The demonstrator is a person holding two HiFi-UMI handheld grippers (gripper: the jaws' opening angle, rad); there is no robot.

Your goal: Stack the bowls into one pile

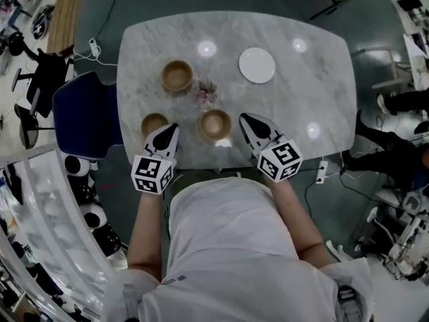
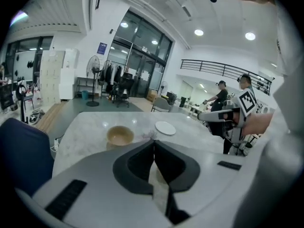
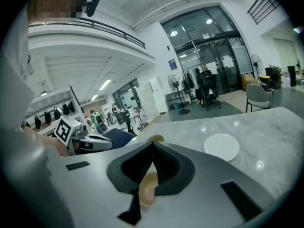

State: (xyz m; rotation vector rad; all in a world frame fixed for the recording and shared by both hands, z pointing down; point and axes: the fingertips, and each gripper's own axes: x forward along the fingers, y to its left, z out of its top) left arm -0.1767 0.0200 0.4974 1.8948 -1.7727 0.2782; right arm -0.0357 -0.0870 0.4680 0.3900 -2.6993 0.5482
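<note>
Stacked: none; tan round bowls (image 1: 177, 76) apart on marble worktop (image 1: 322, 79).
Left gripper (image 1: 171, 129): closed, empty.
Right gripper (image 1: 247, 119): closed, empty.

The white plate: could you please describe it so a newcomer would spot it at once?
Start at the marble table. On its far half, right of centre, lies the white plate. It alone is flat and white; the three bowls to its left are brown and deep.

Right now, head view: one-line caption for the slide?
Three unstacked bowls, white plate on marble table; left tongs and right tongs shut at near edge.
</note>
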